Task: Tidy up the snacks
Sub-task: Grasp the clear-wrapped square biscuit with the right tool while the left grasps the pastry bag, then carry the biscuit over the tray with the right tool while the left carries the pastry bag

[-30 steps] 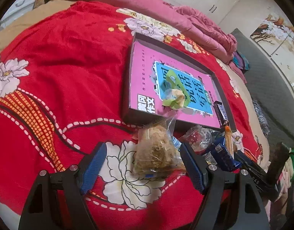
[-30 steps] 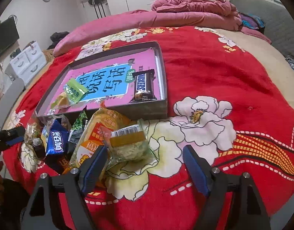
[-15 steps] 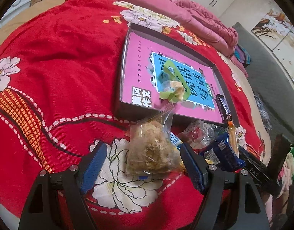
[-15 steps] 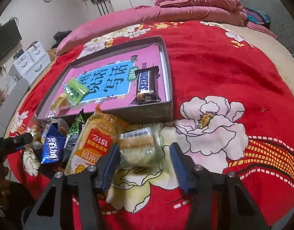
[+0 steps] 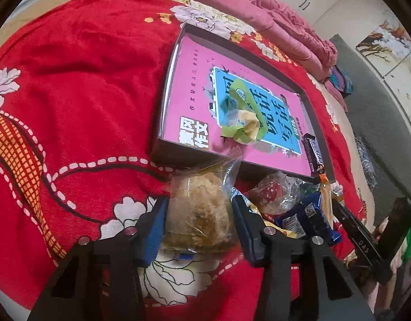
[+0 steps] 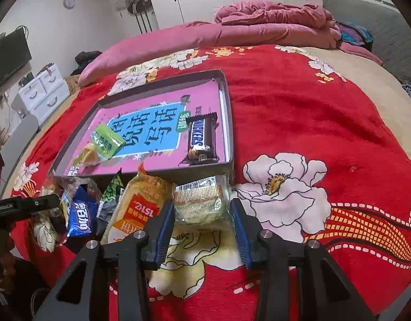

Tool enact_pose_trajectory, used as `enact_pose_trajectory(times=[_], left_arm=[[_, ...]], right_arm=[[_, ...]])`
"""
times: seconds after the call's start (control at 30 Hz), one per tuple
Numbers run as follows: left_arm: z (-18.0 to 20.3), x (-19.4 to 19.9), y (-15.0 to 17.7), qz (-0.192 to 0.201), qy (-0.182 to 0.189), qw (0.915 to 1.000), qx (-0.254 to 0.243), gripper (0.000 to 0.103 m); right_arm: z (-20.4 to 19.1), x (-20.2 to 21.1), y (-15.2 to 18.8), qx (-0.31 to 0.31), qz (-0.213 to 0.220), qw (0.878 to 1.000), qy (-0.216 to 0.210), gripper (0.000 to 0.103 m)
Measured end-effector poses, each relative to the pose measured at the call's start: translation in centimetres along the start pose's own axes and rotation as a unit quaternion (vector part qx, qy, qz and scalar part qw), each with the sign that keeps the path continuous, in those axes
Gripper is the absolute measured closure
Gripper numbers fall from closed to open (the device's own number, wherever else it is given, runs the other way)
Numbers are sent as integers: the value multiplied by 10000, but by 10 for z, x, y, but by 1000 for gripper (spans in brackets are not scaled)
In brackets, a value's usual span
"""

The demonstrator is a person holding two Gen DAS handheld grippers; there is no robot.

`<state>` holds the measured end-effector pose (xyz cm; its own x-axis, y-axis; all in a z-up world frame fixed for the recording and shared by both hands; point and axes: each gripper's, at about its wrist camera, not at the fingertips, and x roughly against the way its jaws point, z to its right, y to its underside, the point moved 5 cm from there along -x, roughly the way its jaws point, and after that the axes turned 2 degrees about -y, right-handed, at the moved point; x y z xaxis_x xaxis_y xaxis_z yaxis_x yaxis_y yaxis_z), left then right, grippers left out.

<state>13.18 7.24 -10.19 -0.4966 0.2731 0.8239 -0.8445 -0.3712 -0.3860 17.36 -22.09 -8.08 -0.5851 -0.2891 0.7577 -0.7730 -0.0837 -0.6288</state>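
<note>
A dark tray (image 5: 162, 144) with a pink book inside lies on the red bed; it also shows in the right wrist view (image 6: 229, 123). It holds a green-wrapped snack (image 5: 242, 117) (image 6: 105, 141) and a Snickers bar (image 6: 201, 140) (image 5: 312, 152). My left gripper (image 5: 198, 214) is shut on a clear bag with a brown pastry (image 5: 200, 214). My right gripper (image 6: 202, 214) is shut on a clear pack of pale biscuits (image 6: 201, 203). A pile of loose snacks (image 6: 111, 208) lies in front of the tray.
The pile includes an orange-yellow packet (image 6: 137, 208), a blue packet (image 6: 80, 214) and a green one (image 6: 111, 195). Pink quilts (image 6: 232, 32) lie at the bed's far side. White drawers (image 6: 42, 93) stand left of the bed.
Both grippers moved forward and closed: the left onto the pastry bag, the right onto the biscuit pack. Both were open a second ago.
</note>
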Motion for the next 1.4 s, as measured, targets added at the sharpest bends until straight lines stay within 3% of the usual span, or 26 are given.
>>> enact_pose_trajectory(times=[0.4,0.87,1.4], left_arm=[[2,22,-3,324,213,9992,-17,57],[24,51,-8,1037,-133,9920,-713,57],[27,46,-15,1117,-117,9922,-542,57]], right_arm=[[-13,11,-7,137,247,9995,-158,61],[-10,25,-18,-54,590,9976,-358,61],[-38,25,-25,174,686,9959,-557,61]])
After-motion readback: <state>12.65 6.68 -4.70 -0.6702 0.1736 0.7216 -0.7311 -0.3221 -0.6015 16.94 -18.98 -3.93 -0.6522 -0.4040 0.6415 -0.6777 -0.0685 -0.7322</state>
